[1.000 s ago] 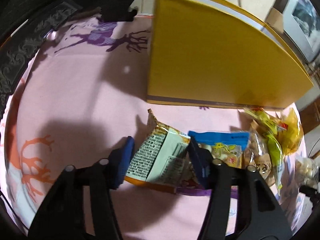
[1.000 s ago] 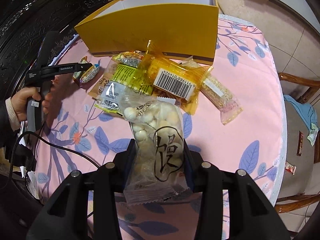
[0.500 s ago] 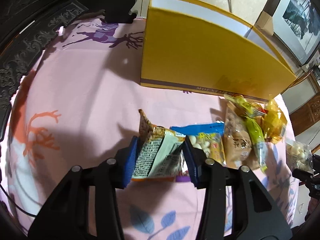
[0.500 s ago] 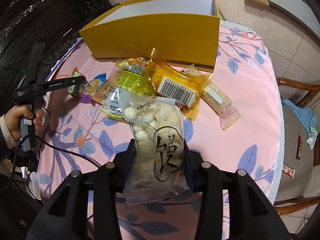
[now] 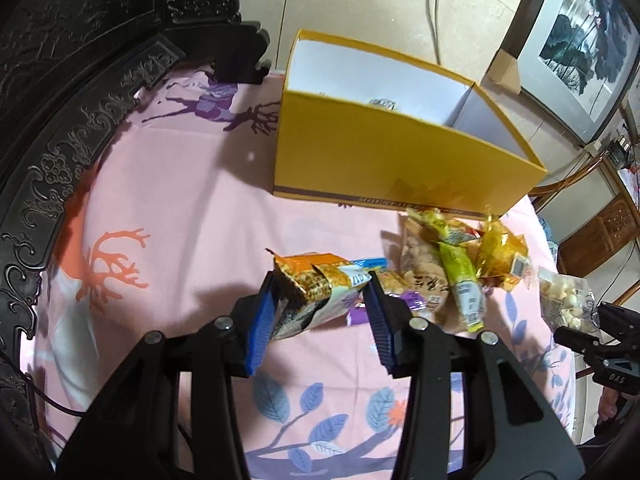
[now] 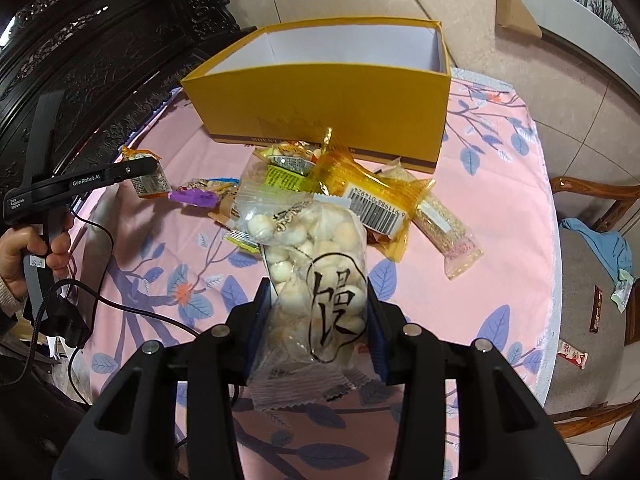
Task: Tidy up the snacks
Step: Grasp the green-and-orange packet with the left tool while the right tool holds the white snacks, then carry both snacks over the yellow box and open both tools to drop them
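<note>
- Lifting 2 snacks now: my left gripper (image 5: 320, 312), jaws just closed, pinches the orange packet (image 5: 316, 294), raised off the table (image 5: 180, 220).
- My right gripper (image 6: 318, 320) stays clamped on the clear bag (image 6: 316, 276).
- Next, both into the yellow box (image 5: 384, 160) behind the pile (image 5: 452, 264).

Yellow box (image 6: 328, 96) with white inside; pink tablecloth (image 5: 180, 208), blue leaves and seemingly deer prints.
</note>
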